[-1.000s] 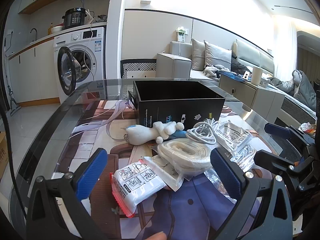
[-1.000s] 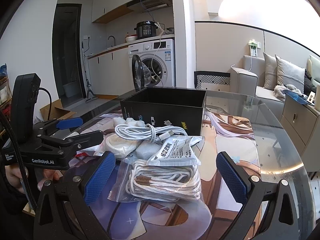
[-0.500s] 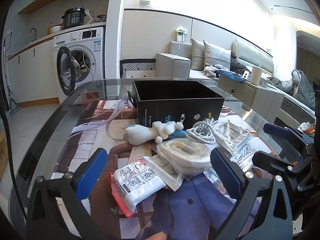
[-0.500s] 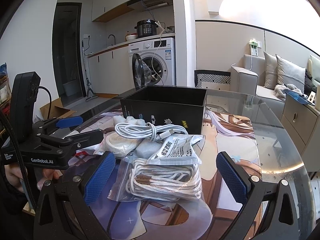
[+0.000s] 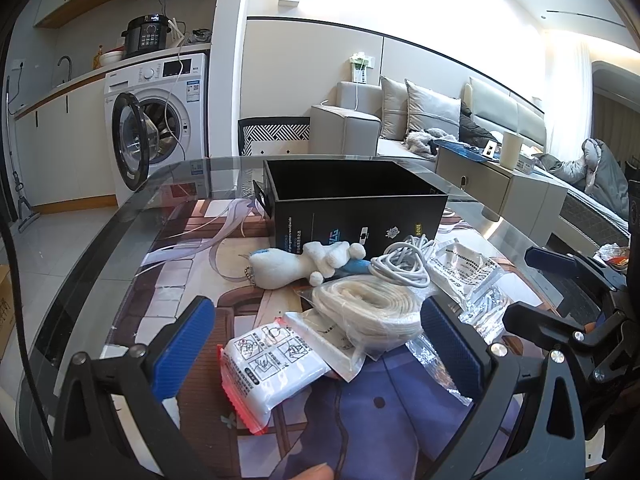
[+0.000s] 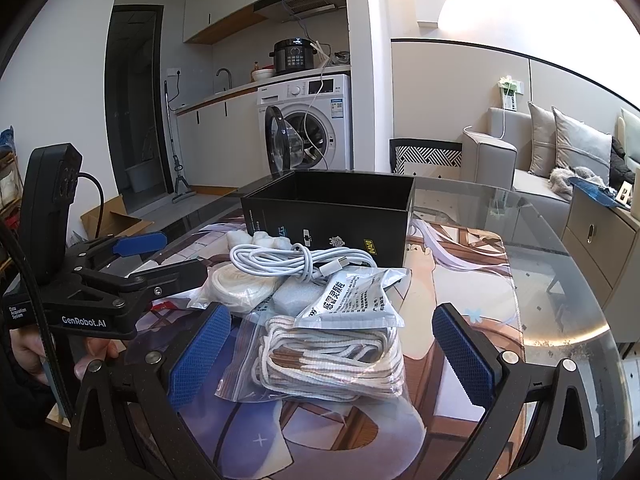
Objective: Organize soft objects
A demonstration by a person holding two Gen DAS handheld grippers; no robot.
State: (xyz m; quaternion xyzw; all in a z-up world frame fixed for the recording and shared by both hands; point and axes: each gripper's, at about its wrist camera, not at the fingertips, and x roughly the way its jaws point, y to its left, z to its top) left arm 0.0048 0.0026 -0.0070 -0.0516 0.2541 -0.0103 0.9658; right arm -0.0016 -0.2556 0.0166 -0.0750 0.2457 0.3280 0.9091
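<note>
Compared with a second ago: almost nothing differs. Pile and box sit as before; both views creep only slightly. Judgement: sorting has not begun, no item is gripped or boxed.

Left tongs (image 5: 318,338): spread wide, grasping nothing, hovering low over the near end of the pile. Between the pads, at lower centre of the left view, lies a white sachet with a red serrated edge (image 5: 270,362); just beyond it, a bagged coil of white webbing (image 5: 370,308).

Right tongs (image 6: 330,354): likewise released and empty, framing a zip bag of white-and-brown cord (image 6: 332,356) at lower centre of the right view. A grey foil sachet (image 6: 352,298) lies on top of that bag.

Rest of the pile, mid-frame: white charging cable (image 6: 296,260), loosely coiled, and a white plush toy (image 5: 296,266) touching the front wall of the box.

Black box (image 5: 356,210): open-topped, looks empty as far as I can see, directly behind the pile at frame centre. Likely destination.

Edges and room: glass bench (image 5: 120,236) has a curved rim running down the left of the left view and down the right of the right view. Open mat lies right of the pile; the two tools sit close together, so crossing paths is the risk.
</note>
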